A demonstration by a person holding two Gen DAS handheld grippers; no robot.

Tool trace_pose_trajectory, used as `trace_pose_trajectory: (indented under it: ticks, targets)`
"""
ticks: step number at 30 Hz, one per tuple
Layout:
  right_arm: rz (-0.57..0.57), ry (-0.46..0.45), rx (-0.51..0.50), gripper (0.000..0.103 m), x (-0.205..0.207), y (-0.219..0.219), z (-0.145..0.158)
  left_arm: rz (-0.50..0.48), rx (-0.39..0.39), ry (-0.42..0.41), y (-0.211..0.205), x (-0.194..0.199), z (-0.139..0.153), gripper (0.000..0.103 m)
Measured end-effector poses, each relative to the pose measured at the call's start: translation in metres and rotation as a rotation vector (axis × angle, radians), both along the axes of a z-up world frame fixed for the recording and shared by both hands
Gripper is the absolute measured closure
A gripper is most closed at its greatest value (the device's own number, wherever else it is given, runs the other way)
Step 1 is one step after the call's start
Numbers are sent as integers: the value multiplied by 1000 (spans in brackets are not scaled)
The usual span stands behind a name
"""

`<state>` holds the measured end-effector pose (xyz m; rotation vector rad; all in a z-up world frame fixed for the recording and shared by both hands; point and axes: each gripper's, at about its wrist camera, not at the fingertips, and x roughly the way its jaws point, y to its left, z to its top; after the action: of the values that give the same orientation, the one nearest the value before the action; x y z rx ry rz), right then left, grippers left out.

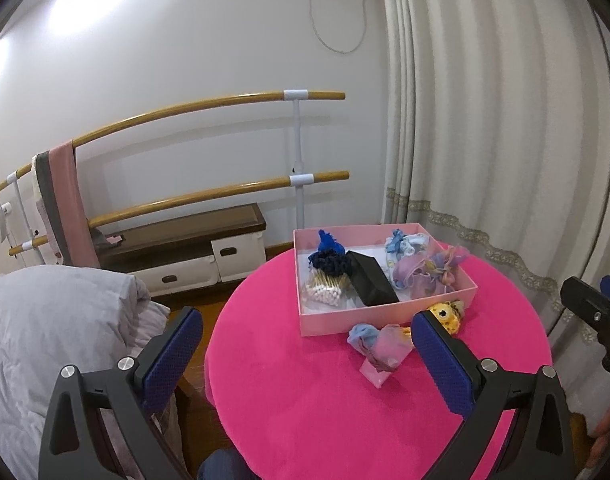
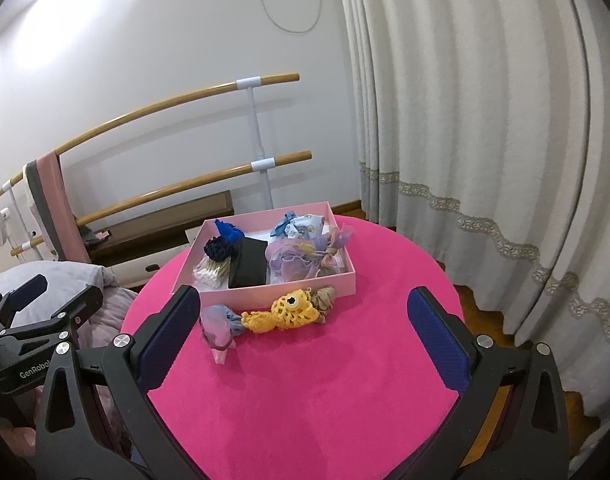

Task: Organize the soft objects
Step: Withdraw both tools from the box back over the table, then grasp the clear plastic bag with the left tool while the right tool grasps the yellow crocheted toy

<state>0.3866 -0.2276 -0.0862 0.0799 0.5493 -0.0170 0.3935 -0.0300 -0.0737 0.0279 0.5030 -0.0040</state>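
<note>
Two pairs of tongs hang above a round table covered in bright pink cloth (image 1: 325,400), each spread wide and holding nothing.

From the left wrist view, the left tongs (image 1: 307,346) are held level over the table's near left edge, pointing toward the far side, blue pads well apart. A shallow pink cardboard box (image 1: 385,314) sits at the far edge; in it lie a bundle of cotton swabs (image 1: 327,290), a dark blue knitted scrunchie (image 1: 329,262), a black rectangular case (image 1: 371,282) and pale lilac gauzy scrunchies (image 1: 425,276). Just in front of the box lie a blue-and-pink gauzy scrunchie (image 1: 375,344) and a yellow crocheted toy (image 1: 447,314), the latter partly hidden by the right finger.

From the right wrist view, the right tongs (image 2: 303,322) hover over the near edge, aimed at the box (image 2: 297,286), pads wide apart. The yellow toy (image 2: 289,310) lies touching the box's front wall, with a beige scrunchie (image 2: 325,296) beside it and the blue-and-pink scrunchie (image 2: 221,322) nearer the left edge. The left tongs (image 2: 61,292) show at the left.
</note>
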Motion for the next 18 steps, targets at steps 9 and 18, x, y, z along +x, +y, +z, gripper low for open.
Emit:
trace_pose_trajectory:
  ticks: [9,18]
  targets:
    - [-14,-35,-7,0,-10,-1,8,9,-9,-17,3,-11,3,0]
    - [-20,-34,-6,0,-12,-3,10,6,-16,-13,1,-9,2,0]
